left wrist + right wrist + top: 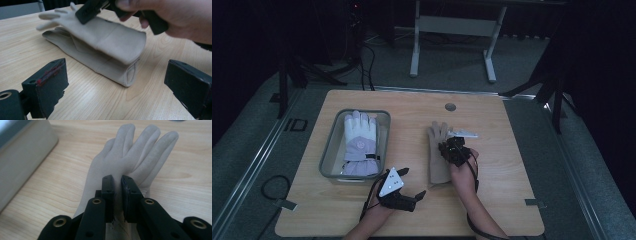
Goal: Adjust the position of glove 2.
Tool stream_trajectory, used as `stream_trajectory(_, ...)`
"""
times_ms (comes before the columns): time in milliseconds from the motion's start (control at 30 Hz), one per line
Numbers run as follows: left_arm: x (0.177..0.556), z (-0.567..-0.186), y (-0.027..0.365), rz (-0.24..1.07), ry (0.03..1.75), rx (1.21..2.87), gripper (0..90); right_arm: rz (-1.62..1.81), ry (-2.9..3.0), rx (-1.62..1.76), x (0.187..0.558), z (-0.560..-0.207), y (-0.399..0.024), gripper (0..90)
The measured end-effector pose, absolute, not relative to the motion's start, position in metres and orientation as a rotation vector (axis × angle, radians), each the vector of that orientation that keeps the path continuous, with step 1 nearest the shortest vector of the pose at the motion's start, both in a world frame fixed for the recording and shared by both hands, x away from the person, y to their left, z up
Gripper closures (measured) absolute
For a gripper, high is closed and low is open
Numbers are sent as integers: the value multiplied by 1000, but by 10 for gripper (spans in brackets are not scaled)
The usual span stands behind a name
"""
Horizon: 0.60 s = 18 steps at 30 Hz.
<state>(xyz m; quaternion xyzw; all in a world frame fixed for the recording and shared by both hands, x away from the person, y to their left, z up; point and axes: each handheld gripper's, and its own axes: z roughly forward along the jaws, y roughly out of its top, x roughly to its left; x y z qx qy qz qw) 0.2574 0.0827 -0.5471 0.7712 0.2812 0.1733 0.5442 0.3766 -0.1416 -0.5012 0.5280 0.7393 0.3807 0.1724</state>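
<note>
Dim room, wooden table (362,210); beige glove (439,155) lies flat right of centre, fingers away from person; right tool (117,185) pinching top layer at palm; left tool (409,197) spread, idle near front edge; grey bin (328,150) at left holds white-lilac glove (360,142). Risks, judged: thin pinch may slip; only upper layer lifts, so glove sags or unfolds; dragging toward bin may snag rim.

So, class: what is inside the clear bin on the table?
The bin holds a white and lilac glove, lying flat, fingers pointing away from the person. Whatever lies beneath that glove is covered.
</note>
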Motion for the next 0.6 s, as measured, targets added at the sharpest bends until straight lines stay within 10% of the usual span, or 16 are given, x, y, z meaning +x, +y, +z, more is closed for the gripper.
stream_trajectory(600, 258, -547, 83, 403, 669, 1832, 50, 1061, 2146, 1547, 383, -529, -143, 657)
